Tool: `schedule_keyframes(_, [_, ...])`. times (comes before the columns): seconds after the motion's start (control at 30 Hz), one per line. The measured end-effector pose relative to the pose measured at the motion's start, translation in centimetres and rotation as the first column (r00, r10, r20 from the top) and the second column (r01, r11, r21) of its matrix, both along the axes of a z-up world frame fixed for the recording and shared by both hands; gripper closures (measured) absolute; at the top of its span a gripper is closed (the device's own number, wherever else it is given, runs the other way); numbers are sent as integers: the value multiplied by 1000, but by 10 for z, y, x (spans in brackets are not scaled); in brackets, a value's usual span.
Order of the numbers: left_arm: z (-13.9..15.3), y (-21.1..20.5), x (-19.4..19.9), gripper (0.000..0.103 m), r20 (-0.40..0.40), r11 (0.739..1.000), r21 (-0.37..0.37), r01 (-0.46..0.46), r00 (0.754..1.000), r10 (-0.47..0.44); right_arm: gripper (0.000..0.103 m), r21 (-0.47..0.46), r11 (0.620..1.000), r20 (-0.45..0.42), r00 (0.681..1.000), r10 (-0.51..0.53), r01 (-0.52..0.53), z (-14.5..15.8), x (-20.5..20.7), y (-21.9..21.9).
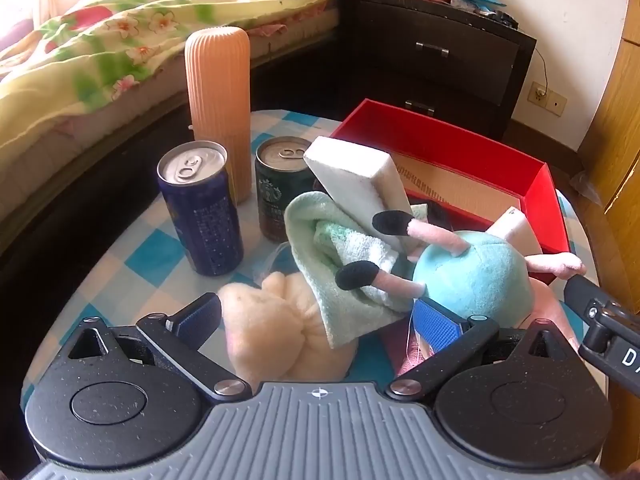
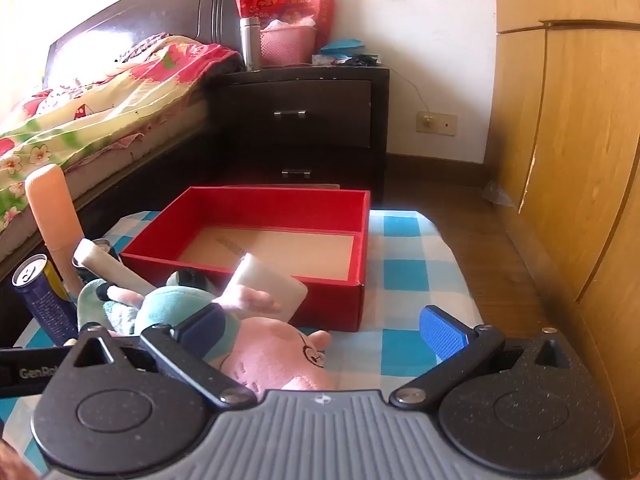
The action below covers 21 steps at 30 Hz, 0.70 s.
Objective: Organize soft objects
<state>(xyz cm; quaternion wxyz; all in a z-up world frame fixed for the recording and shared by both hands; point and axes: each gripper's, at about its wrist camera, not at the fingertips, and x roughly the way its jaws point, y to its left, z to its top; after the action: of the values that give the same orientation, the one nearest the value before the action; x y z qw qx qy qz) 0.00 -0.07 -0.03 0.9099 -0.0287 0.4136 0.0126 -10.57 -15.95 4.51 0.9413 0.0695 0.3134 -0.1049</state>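
From here I count two drink cans on the checked counter: a blue can and a dark green Starbucks can, both upright, with one ribbed peach cylinder standing just behind them. There are two white foam blocks: one foam block leans tilted over the pile, the second foam block rests against the near wall of the one red box. The box shows only its bare cardboard floor.

The soft pile sits on the counter just in front of the box: one plush pig in a teal dress, lying on its side with its black-tipped legs sticking out, one pale green towel crumpled beside it, and one cream plush lump nearest my left tool.

Both tools stand wide apart and grip nothing. The left tool's fingers straddle the cream lump and the towel's edge; I cannot tell if they touch. The right tool hangs over the pig's head, its left finger close against the teal dress.

The pig's body is partly hidden by the tools, and what the cream lump is I cannot make out. The cans are half covered in the right view.

Behind are a bed with a floral quilt, a dark nightstand and a wooden wardrobe.
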Motion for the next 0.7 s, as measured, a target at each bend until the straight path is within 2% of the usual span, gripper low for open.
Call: schedule_keyframes(0.7, [4, -2, 1, 6, -6, 1000, 6, 20, 1000, -20, 19, 2, 1000, -17, 1000, 12, -12, -4, 0, 6])
